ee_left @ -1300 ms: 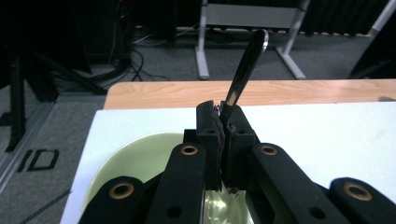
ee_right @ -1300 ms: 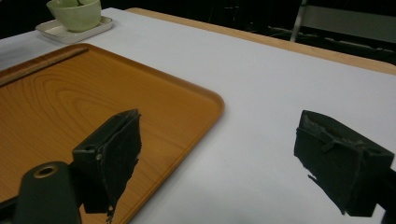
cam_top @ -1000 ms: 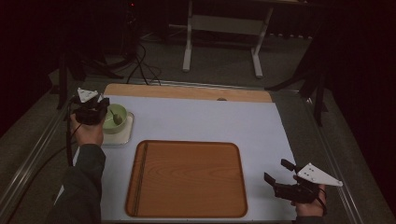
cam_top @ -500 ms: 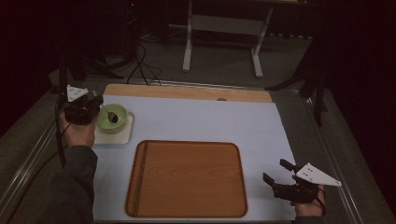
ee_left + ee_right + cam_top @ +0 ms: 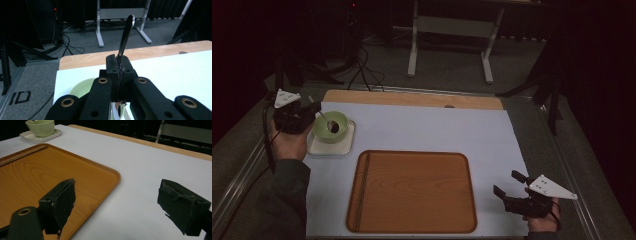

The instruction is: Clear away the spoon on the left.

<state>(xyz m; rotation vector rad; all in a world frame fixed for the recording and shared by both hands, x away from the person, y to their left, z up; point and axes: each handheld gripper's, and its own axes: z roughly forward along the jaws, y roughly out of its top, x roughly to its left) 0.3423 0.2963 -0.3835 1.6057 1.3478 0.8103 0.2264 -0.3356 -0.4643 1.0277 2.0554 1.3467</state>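
Table: wooden table [image 5: 412, 98], its bare wood showing as a strip along the far edge.
Cover: white sheet [image 5: 427, 130] spread over nearly all of the top.
Near middle: wooden tray [image 5: 412, 192], rounded corners, flat on the sheet.
Far left: small white square dish [image 5: 329, 148] on the sheet, just beyond the tray's far left corner, apart from it.

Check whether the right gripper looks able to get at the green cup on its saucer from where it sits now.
Probably yes, with a long reach. The right gripper is open and empty; the wooden tray between it and the green cup is bare. However, the left gripper beside the cup holds a spoon.
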